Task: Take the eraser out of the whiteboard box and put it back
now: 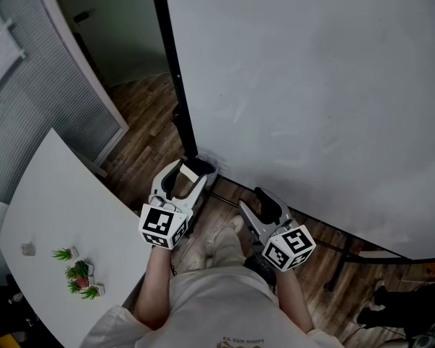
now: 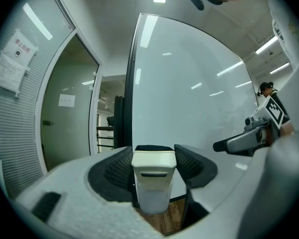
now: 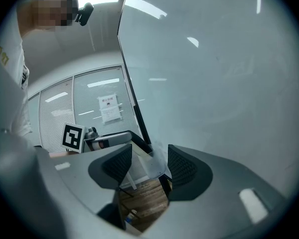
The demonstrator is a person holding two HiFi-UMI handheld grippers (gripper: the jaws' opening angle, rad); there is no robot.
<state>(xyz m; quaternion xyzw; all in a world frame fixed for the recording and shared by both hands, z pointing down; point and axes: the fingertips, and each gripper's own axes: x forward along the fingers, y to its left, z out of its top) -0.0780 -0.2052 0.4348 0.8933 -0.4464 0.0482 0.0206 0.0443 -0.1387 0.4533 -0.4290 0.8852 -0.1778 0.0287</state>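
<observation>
My left gripper (image 1: 191, 174) is shut on the cream eraser (image 1: 193, 170), black felt side up, at the whiteboard's (image 1: 312, 85) lower left corner. In the left gripper view the eraser (image 2: 153, 166) sits between both pads, with the translucent whiteboard box (image 2: 153, 199) directly beneath it. I cannot tell whether its lower part is inside the box. In the right gripper view the eraser (image 3: 142, 155) and the clear box (image 3: 157, 167) lie ahead. My right gripper (image 1: 255, 200) hangs open and empty to their right, close to the board.
The whiteboard's black frame post (image 1: 175, 85) runs up beside the box, with stand legs (image 1: 333, 249) on the wooden floor. A white table (image 1: 65, 216) with small potted plants (image 1: 80, 274) is at the left. A blinded glass partition (image 1: 51, 71) stands beyond it.
</observation>
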